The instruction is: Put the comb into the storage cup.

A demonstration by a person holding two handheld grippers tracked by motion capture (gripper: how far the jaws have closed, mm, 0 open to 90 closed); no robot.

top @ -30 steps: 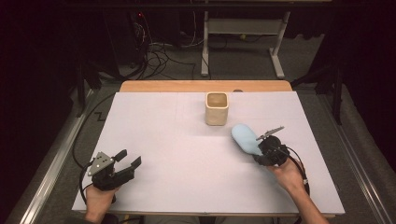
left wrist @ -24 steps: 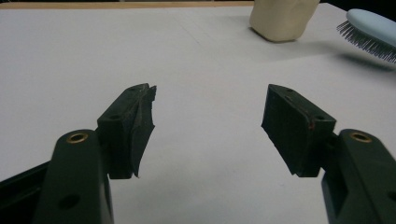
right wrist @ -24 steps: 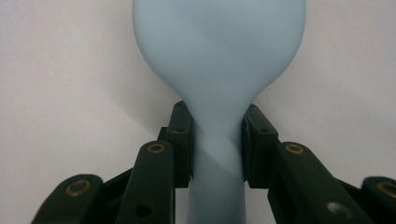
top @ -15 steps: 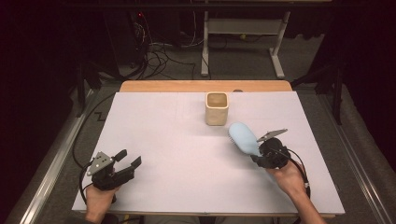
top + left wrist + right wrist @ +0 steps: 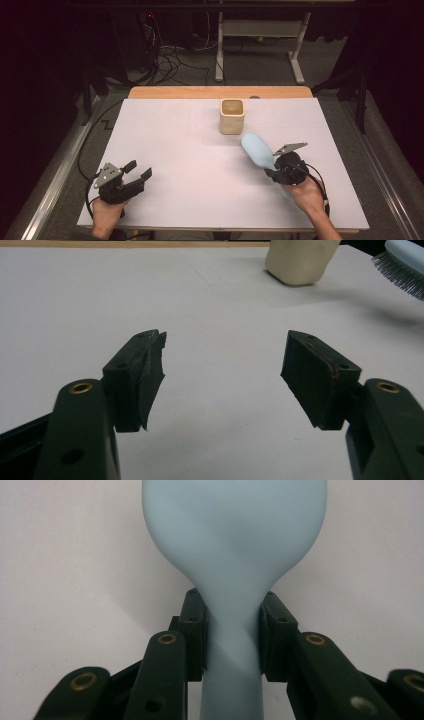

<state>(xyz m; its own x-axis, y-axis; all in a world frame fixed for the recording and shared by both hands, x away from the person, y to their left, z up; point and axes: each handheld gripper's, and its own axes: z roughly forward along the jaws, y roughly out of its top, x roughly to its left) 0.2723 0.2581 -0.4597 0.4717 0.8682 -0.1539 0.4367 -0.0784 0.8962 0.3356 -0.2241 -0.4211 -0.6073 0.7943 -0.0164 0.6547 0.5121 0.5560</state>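
At the near left corner of the white-covered table [image 5: 190,165], the left gripper [image 5: 134,176] rests low over the sheet with its jaws spread wide and nothing between them, taking no part in the work. Across on the near right side, the right gripper [image 5: 274,169] pinches a pale blue hairbrush [image 5: 257,150] by the narrow neck of its handle, both pads pressed against it in the right gripper view [image 5: 232,635]; the brush head is raised clear of the table, bristles facing down and to the left, its tip angled toward the middle of the table. Just beyond the brush head stands a cream square cup [image 5: 232,116], upright and open at the top, apparently empty. The pickup looks done: the brush is firmly held and off the surface. What seems left, judging by the brush's heading, is to carry it the remaining way to the cup and set it inside; the brush head is near the cup but not yet over its mouth
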